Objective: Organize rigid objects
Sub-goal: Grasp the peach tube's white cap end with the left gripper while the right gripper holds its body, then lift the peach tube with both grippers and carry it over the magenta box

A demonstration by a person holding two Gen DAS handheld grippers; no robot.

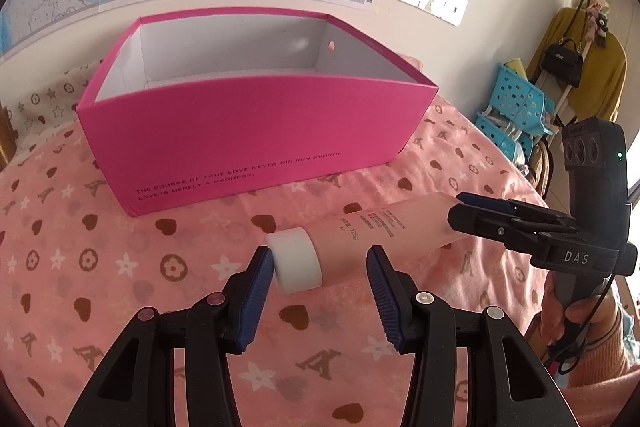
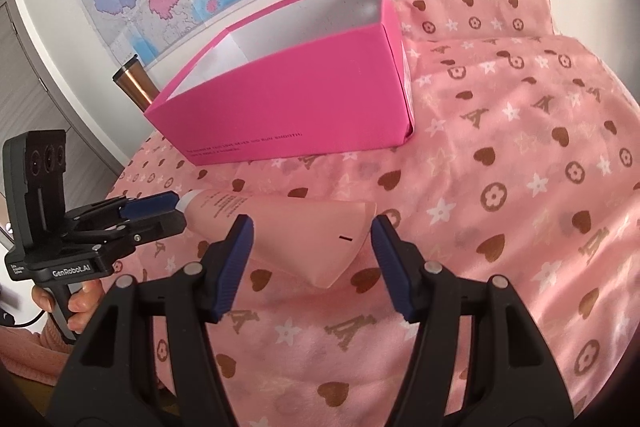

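My left gripper (image 1: 320, 263) half open, straddling the tube's (image 1: 384, 231) white cap (image 1: 298, 259), not clamped; right gripper (image 2: 312, 239) open around its crimped end; pink box (image 1: 248, 131) just beyond, on the cloth.

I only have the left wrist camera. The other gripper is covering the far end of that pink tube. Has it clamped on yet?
Observer: No. In the right wrist view the right gripper is open, with the tube lying between its jaws.
Operator: What does that end look like?
Observer: It is a flat crimped end that fans wide and nearly fills the gap between the jaws.
Operator: Is there anything behind the box on my left?
Observer: A copper tumbler stands just behind the left corner of the pink box.
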